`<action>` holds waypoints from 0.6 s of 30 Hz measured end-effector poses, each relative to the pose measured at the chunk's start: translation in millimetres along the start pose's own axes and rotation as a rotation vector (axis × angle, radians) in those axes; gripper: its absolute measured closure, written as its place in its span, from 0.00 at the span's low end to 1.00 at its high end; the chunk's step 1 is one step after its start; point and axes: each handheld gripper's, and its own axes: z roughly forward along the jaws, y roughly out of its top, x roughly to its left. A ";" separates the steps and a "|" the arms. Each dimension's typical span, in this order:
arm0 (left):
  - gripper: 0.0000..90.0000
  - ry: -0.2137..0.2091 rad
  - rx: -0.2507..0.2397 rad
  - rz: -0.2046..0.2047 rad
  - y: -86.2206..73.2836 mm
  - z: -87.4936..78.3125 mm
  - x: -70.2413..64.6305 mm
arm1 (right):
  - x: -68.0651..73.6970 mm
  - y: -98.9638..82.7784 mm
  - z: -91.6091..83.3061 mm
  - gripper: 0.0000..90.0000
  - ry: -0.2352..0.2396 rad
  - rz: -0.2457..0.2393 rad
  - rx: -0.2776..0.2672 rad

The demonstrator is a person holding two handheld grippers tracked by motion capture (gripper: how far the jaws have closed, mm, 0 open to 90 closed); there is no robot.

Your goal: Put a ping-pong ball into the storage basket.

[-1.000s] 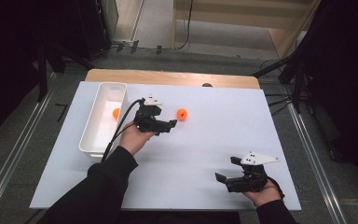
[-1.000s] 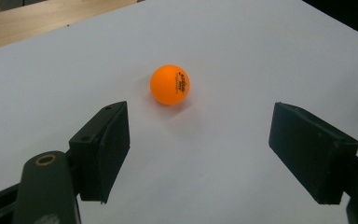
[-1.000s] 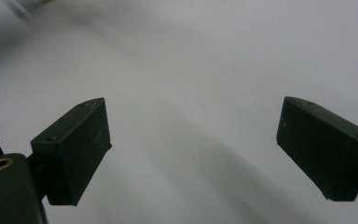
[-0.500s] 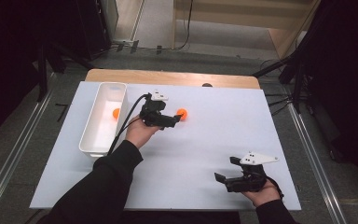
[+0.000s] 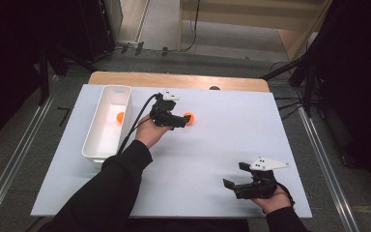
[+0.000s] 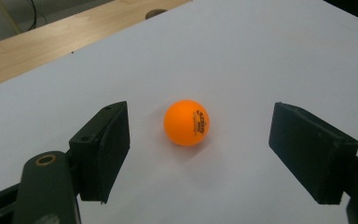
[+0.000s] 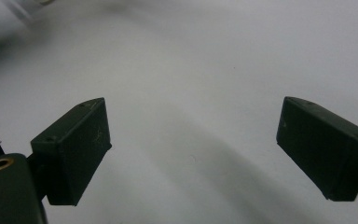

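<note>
Left gripper reaches level across the sheet, forearm extended, jaws spread either side of the ball without touching it, right of the bin; right gripper rests near the front edge, jaws spread, empty.

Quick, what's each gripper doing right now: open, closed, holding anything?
Left gripper: open, orange ball between the jaws on the table, not touched.
Right gripper: open, holding nothing, over the bare white table.
</note>
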 end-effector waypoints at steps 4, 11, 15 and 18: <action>0.23 -0.005 0.009 0.002 1.7 4.8 -0.3 | -0.3 -0.1 0.0 0.09 -0.002 -0.006 0.005; 0.23 0.005 0.004 -0.017 2.5 13.5 4.1 | 1.3 -0.2 0.8 0.09 0.002 -0.001 0.006; 0.23 0.011 0.012 -0.012 4.1 17.5 4.4 | 1.3 -0.2 0.7 0.09 0.004 -0.001 0.005; 0.23 0.002 0.010 -0.011 6.1 20.6 3.9 | 1.2 -0.1 0.1 0.09 0.008 -0.012 0.001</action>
